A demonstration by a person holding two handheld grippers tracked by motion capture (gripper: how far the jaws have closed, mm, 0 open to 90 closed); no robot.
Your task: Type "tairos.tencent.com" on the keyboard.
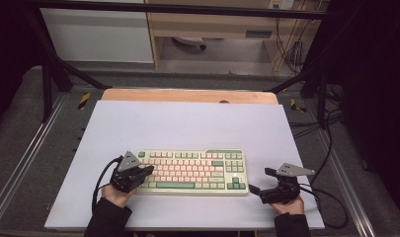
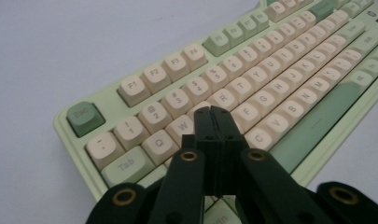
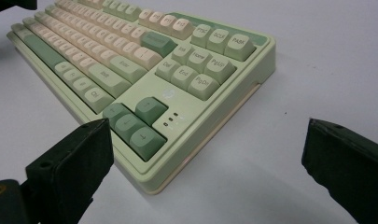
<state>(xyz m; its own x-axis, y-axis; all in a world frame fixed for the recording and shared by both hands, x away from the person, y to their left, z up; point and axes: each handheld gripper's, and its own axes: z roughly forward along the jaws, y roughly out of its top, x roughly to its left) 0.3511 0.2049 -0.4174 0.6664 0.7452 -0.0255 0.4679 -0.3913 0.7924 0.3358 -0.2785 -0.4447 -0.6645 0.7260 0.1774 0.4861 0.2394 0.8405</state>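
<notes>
Left tool, jaws together, seemingly touches the glossy pastel keyboard; right tool gapes.

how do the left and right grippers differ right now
The left gripper has its jaws shut together; the right gripper has them wide apart. The left gripper's tips hang over the keyboard letter keys; the right gripper sits beside the keyboard's right end, over the table. Both are black and hand-held.
</notes>
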